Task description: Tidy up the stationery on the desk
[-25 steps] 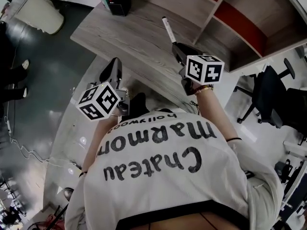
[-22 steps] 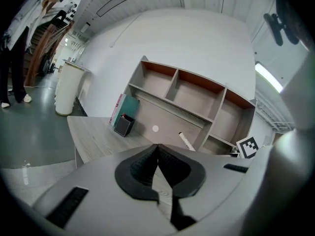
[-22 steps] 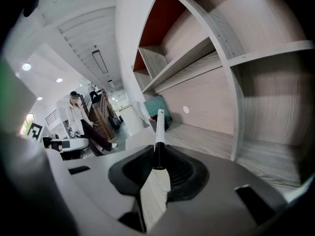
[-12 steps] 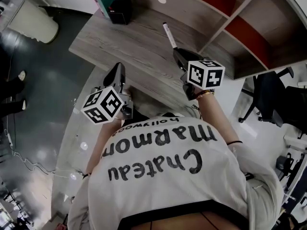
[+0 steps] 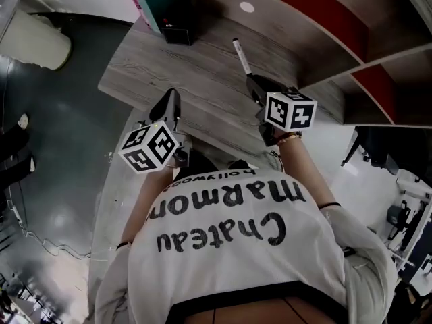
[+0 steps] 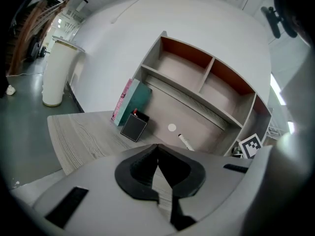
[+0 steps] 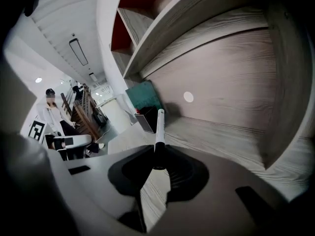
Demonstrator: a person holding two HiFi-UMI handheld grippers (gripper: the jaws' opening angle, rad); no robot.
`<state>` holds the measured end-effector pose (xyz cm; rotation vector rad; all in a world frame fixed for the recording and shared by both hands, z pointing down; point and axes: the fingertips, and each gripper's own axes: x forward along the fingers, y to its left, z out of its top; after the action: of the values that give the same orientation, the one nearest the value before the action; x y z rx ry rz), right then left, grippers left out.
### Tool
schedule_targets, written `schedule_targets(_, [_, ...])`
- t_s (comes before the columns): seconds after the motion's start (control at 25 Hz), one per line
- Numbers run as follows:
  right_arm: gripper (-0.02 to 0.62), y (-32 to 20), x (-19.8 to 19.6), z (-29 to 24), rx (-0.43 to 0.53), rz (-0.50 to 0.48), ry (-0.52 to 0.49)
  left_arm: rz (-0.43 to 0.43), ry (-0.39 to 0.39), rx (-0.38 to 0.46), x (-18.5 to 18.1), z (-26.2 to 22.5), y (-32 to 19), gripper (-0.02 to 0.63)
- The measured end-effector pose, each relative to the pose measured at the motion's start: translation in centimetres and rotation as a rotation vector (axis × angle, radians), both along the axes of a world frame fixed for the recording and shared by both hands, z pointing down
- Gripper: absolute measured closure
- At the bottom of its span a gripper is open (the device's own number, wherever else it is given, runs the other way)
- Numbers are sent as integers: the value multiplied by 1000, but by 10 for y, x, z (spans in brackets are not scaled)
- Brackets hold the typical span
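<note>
Clamped in the right gripper [image 7: 158, 154] by its dark end: a marker [image 7: 160, 127], white barrel pointing straight out past the jaw tips and over the desk [image 5: 169, 59]. Cannot tell whether its far end touches the wood. Beyond that end, a black box [image 7: 147, 119] standing just in front of a teal book [image 7: 142, 97], and a small white disc [image 5: 247, 7] on the wood further back. Off to the other side, the left gripper [image 6: 157, 149], jaws together with nothing between them, over the near part of the desk and well apart from the marker. Above and behind, open shelves [image 6: 197, 82] with reddish backs, cut off at the frame edge in the head view. Largely hidden in that view: both gripper bodies, behind their marker cubes. At the left of the right gripper view, a standing person [image 7: 49, 117], small and hard to make out.
</note>
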<state>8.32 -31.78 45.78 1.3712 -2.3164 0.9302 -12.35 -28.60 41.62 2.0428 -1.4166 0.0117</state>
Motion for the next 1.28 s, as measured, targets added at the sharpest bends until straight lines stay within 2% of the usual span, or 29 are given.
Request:
schedule_targets(0.32, [515, -44, -42, -1, -25, 36, 10, 42, 0, -50, -44, 11, -56, 591])
schedule_targets(0.8, [515, -90, -118, -30, -11, 0, -27, 155, 9, -10, -79, -4, -118, 591])
schedule_targets(1.28, [514, -118, -148, -19, -77, -58, 178, 169, 71, 3, -108, -4, -148, 591])
